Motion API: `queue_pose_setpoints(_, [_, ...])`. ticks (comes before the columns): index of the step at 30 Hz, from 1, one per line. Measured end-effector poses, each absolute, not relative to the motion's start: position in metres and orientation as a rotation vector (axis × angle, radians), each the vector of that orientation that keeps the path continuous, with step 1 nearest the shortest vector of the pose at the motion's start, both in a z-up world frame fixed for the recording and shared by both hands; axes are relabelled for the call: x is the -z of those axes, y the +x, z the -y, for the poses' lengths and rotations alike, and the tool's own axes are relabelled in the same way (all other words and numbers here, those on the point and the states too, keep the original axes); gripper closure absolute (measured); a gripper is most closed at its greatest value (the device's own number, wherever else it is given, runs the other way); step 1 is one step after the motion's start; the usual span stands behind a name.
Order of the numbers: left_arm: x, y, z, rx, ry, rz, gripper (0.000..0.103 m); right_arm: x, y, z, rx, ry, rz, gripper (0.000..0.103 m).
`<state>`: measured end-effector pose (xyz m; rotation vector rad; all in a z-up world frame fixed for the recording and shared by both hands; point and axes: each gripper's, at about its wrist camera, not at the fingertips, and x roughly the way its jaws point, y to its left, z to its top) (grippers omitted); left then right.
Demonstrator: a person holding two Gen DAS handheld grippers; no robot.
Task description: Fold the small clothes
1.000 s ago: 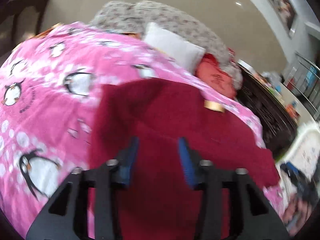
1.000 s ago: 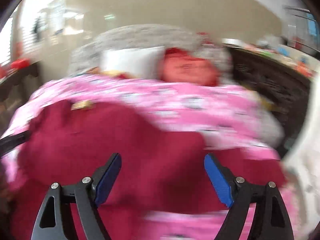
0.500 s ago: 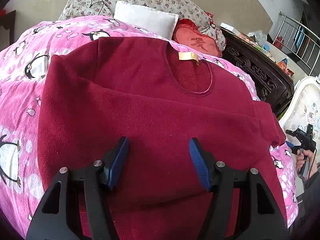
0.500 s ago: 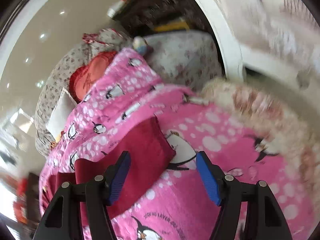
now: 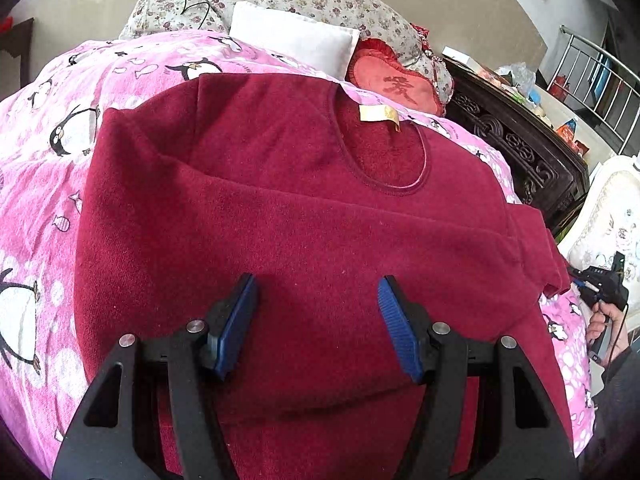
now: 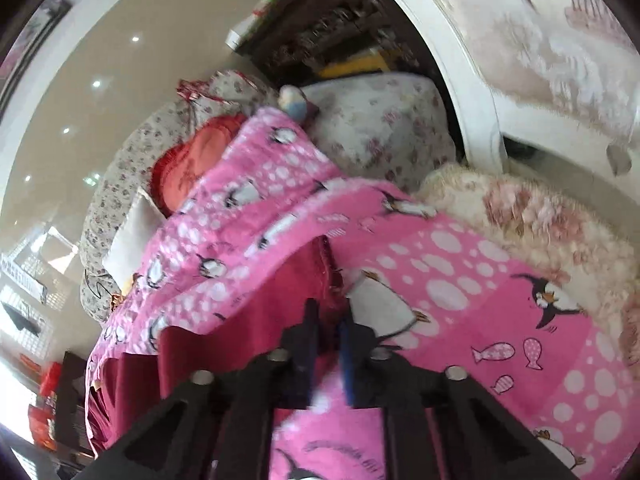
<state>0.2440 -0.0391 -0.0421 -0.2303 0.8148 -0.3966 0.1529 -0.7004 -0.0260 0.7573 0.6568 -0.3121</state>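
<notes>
A dark red sweater (image 5: 304, 216) lies flat on the pink penguin blanket (image 5: 44, 184), neckline and yellow label (image 5: 378, 114) toward the pillows. My left gripper (image 5: 316, 292) hovers open just over the sweater's lower body, nothing between its blue pads. The right sleeve's cuff (image 5: 556, 276) reaches the bed's right edge. In the right wrist view my right gripper (image 6: 329, 326) is shut on that sleeve cuff (image 6: 326, 276), its jaws nearly together with red cloth pinched between them. From the left wrist view, the right gripper (image 5: 600, 284) and the hand (image 5: 606, 322) holding it show at the far right.
A white pillow (image 5: 296, 42), a red heart cushion (image 5: 394, 86) and a floral bolster (image 5: 320, 0) sit at the head of the bed. A dark carved cabinet (image 5: 520, 148) and a white chair (image 5: 612, 216) stand to the right. A fluffy cream throw (image 6: 532, 216) borders the blanket.
My right gripper swung to the bed's right edge, rolled, and closed on the sleeve cuff. My left gripper settled lower over the sweater, its jaws slightly wider than a second ago.
</notes>
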Motion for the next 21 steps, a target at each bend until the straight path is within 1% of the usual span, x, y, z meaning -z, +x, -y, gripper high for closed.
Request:
queue_pose_setpoints(2, [0.041,0.244,0.038,0.396,-0.236,-0.809,0.040,0.006,0.154,0.682,0.281,0.713,-0.612,0.097])
queue_pose_setpoints(6, [0.034,0.238,0.030,0.387,-0.261,-0.750,0.040,-0.041,0.169,0.605,0.078,0.616,-0.534,0.097])
queue_pose_setpoints(10, [0.015,0.223,0.012,0.328,-0.302,-0.603,0.040,-0.081,0.183,0.496,-0.185,0.529,-0.473,0.097])
queue_pose_setpoints(13, [0.003,0.210,-0.015,0.150,-0.330,-0.479,0.040,-0.101,0.189,0.409,-0.335,0.476,-0.445,0.097])
queue_pose_setpoints(14, [0.002,0.208,-0.022,0.108,-0.347,-0.463,0.040,-0.105,0.193,0.374,-0.385,0.456,-0.439,0.097])
queue_pose_setpoints(18, [0.006,0.203,-0.065,-0.060,-0.471,-0.435,0.040,-0.085,0.216,0.270,-0.521,0.415,-0.498,0.097])
queue_pose_setpoints(21, [0.012,0.200,-0.088,-0.126,-0.555,-0.427,0.040,-0.043,0.233,0.202,-0.546,0.378,-0.611,0.097])
